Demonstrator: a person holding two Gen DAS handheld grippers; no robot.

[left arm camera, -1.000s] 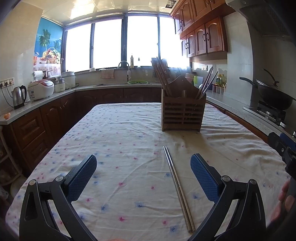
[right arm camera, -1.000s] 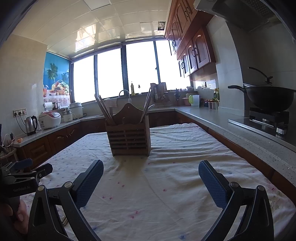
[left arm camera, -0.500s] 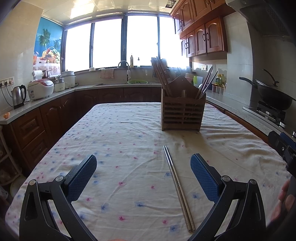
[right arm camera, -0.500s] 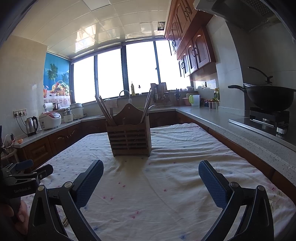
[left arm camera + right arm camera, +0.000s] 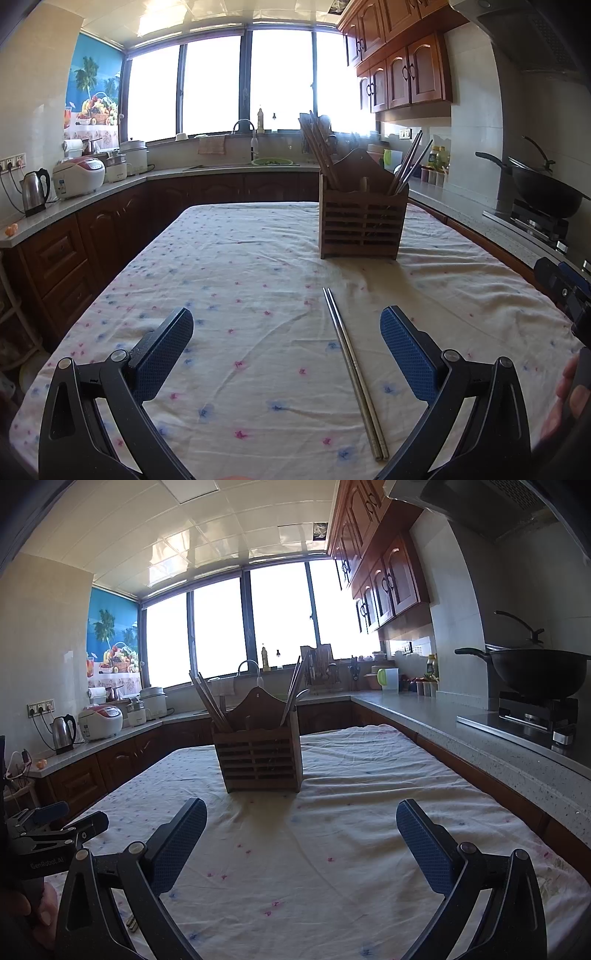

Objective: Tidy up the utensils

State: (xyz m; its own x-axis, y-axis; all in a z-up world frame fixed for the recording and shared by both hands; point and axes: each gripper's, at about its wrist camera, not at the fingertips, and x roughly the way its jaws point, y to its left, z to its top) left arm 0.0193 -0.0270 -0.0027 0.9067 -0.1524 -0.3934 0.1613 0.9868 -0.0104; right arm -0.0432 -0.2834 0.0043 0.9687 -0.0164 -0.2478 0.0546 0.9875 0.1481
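Two steel chopsticks (image 5: 352, 369) lay side by side on the cloth-covered counter (image 5: 240, 258), on the near side of the wooden utensil holder (image 5: 364, 225), their long axis running from the holder back toward the left gripper (image 5: 286, 341), which hung over them empty with jaws wide apart. Only that view showed the pair in full; the right gripper (image 5: 301, 836), also spread and empty, faced the holder (image 5: 260, 753) squarely, so the left seemed nearer.

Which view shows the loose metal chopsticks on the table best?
The left wrist view: the metal chopsticks lie full length on the tablecloth, inside the open left gripper. The right wrist view shows only their ends beside a finger.
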